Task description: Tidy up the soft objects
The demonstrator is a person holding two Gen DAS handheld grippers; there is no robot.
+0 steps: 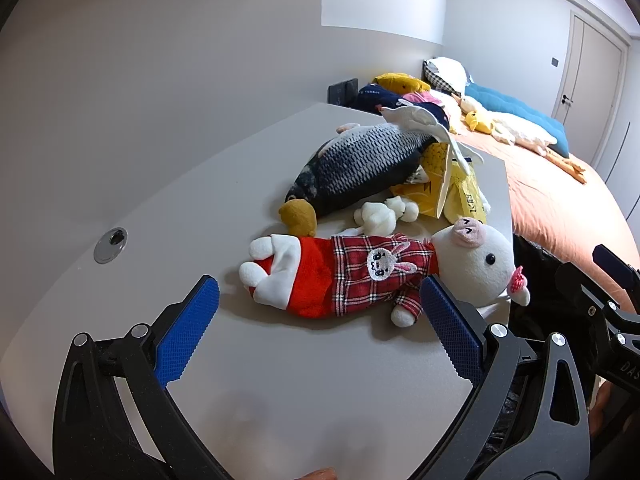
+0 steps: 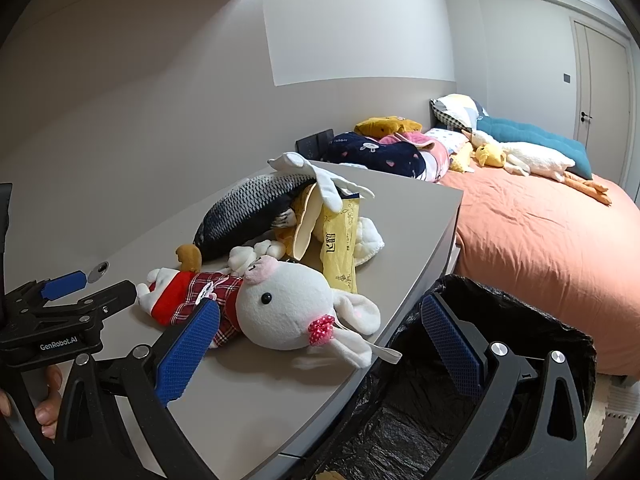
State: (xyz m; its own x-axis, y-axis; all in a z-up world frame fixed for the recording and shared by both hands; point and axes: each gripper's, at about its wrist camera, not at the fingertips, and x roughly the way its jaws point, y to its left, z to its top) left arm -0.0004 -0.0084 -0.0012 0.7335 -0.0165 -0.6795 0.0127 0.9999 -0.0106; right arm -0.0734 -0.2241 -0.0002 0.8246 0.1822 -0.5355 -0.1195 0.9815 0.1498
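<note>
Under the fish plush [image 1: 352, 164], a yellow packet [image 1: 460, 192] lies half hidden.

Pale grey walls [image 2: 140, 100] enclosed a smooth grey desk [image 1: 280, 380] beside an orange-sheeted bed [image 2: 540, 240]; a white panelled door [image 2: 604, 92] stood beyond.

Left wrist view: low over worktop [image 1: 280, 380], close, facing along it toward plush rabbit [image 1: 360, 272] and bed [image 1: 560, 200]. Right wrist view: off worktop's right edge, above black-lined bin [image 2: 500, 360], facing same way. Shared: rabbit, fish plush [image 1: 360, 160], bed.
</note>
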